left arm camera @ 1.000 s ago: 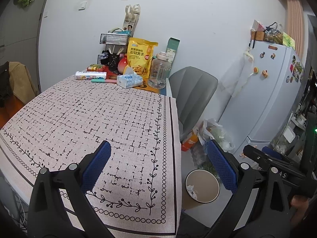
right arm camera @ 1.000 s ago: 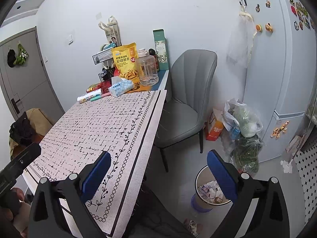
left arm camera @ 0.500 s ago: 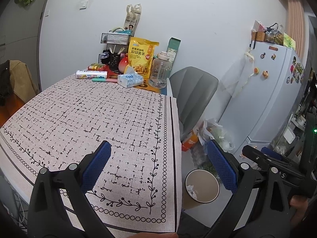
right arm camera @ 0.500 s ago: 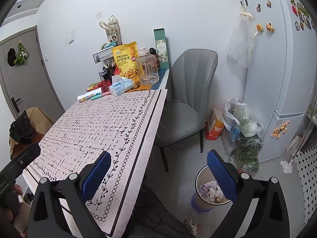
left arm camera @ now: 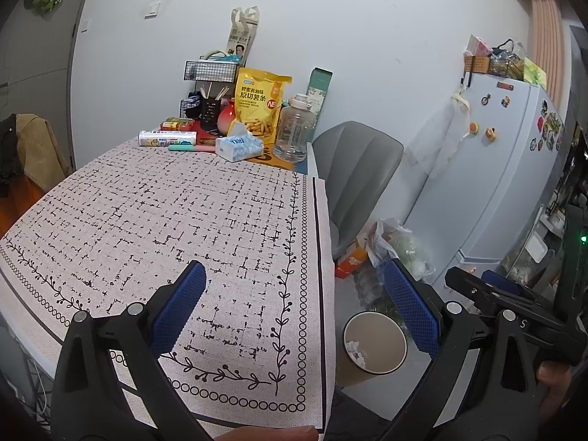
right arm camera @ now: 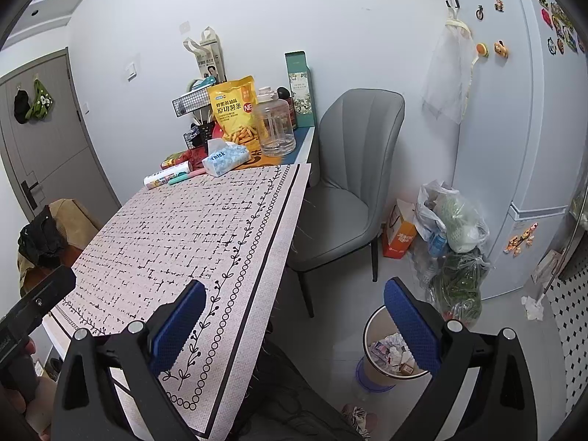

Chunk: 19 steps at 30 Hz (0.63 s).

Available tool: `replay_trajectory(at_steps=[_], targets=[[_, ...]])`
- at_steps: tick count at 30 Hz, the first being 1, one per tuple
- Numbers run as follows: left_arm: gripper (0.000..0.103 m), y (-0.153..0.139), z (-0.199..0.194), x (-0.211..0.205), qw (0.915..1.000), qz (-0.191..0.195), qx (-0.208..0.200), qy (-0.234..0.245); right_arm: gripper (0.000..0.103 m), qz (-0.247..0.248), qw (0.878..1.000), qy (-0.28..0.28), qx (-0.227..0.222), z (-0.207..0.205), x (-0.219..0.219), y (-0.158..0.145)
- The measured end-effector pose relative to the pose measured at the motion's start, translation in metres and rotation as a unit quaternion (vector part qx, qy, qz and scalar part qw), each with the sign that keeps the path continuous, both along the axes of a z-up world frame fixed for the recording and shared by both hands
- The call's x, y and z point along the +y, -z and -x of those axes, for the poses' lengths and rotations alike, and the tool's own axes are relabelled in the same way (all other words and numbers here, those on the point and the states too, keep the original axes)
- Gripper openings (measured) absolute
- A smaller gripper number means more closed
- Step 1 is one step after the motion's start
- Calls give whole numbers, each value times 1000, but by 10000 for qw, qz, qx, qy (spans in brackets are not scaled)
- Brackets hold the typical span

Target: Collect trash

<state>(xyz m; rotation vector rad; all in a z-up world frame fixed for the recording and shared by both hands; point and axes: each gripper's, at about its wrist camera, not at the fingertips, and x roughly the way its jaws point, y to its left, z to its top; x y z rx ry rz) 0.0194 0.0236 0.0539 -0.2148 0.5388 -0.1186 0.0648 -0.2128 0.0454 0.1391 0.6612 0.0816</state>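
A round waste bin (left arm camera: 375, 345) stands on the floor beside the table's near right corner; it holds crumpled paper and wrappers in the right wrist view (right arm camera: 389, 352). My left gripper (left arm camera: 294, 305) is open and empty above the near end of the table (left arm camera: 165, 213). My right gripper (right arm camera: 294, 316) is open and empty, over the table's right edge and the floor left of the bin. The table (right arm camera: 176, 235) carries a patterned pink cloth with no loose trash visible on it. A scrap of white paper (right arm camera: 533, 303) lies on the floor by the fridge.
A yellow snack bag (left arm camera: 261, 106), tissue pack (left arm camera: 239, 147), clear jug (left arm camera: 294, 128) and a wire rack stand at the table's far end. A grey chair (right arm camera: 349, 191) sits right of the table. Plastic bags (right arm camera: 452, 228) and an orange box lie by the white fridge (right arm camera: 533, 128).
Both grippers stay open and empty. The left view has shifted slightly, the right view has barely moved.
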Motion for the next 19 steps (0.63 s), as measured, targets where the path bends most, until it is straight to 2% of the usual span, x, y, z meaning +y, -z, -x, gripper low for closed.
replay_trajectory(at_steps=[4,19], targets=[[97,1,-2,2,9999,-17,36,-119,95,-2,10000,-7,7,0,0,0],[97,5,-5,-5,9999,-23,98,16,95,-39,9999,106,111,-3,-6,9]])
